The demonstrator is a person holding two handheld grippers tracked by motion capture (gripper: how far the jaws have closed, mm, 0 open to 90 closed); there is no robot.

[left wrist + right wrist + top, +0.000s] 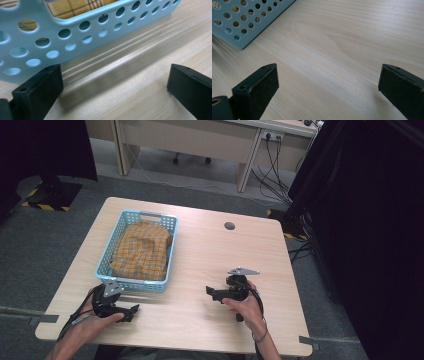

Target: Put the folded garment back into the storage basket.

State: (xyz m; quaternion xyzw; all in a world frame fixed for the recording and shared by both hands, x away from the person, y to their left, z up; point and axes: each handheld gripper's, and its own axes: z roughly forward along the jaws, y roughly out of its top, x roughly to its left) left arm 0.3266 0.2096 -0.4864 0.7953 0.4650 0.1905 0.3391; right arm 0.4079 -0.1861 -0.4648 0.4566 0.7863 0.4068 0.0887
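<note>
- On the tabletop (210, 255), left of centre: a light-blue perforated basket (106, 254), long axis running away from the person, one short wall facing the near edge.
- Inside the basket: a folded yellow plaid cloth (141, 250), filling most of the floor and lying about level with the rim.
- Just short of the basket's near wall, at its left corner: the left hand-held gripper (132, 312), low over the wood, held in the left hand (95, 322).
- Seen from the left gripper view: jaws wide apart with nothing between them, bare tabletop (130, 75) in the gap, the basket wall (75, 32) right ahead and to the left, plaid cloth (72, 7) visible above the rim and through the holes.
- Off to the right, well apart from the basket: the right hand-held gripper (210, 292), gripped by the right hand (247, 307), pointing leftward across the table.
- From the right gripper view: jaws likewise spread and empty, plain wood (342, 50) between them, a corner of the basket (244, 22) far up at the upper left.
- Deciding relation: basket and cloth lying ahead of and slightly above the left hand-held gripper, almost touching range; the right one needing a clear sideways reach to arrive.
- Likely judgement: left side the nearer for any grasp at the near wall or cloth edge, with a lift over the rim needed first.
</note>
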